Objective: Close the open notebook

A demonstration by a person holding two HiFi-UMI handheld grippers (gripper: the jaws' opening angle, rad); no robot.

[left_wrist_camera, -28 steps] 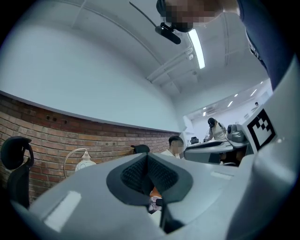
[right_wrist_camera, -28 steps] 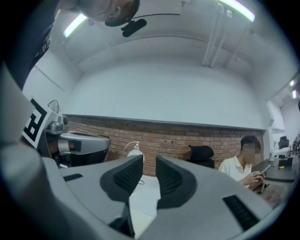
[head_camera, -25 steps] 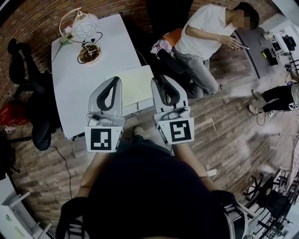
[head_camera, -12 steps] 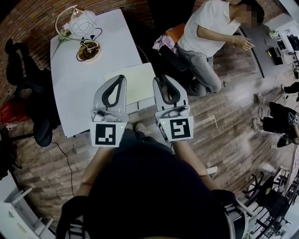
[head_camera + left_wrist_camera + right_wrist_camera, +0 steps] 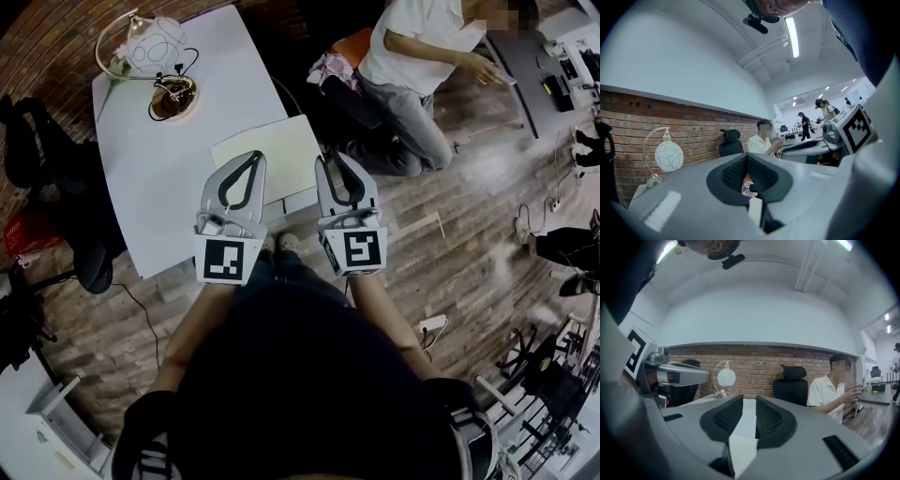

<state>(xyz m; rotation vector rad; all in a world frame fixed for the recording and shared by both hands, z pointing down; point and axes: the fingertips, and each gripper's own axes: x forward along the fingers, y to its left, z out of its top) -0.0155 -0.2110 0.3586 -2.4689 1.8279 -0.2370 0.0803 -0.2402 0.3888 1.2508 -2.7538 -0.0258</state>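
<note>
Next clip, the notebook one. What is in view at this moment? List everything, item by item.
table: one, white, ahead of the person.
notebook: one, cream, table's near right corner, just beyond both grippers.
lamp: one, white globe in a gold hoop, table's far left corner.
office chair: one, black, left of the table.
red container: one, on the floor, far left.
seated person: one, white shirt, right of the table.
floor: wood planks.
left gripper: grey, fingers together, empty, above the table's near edge.
right gripper: grey, fingers apart, empty, beside the left.
</note>
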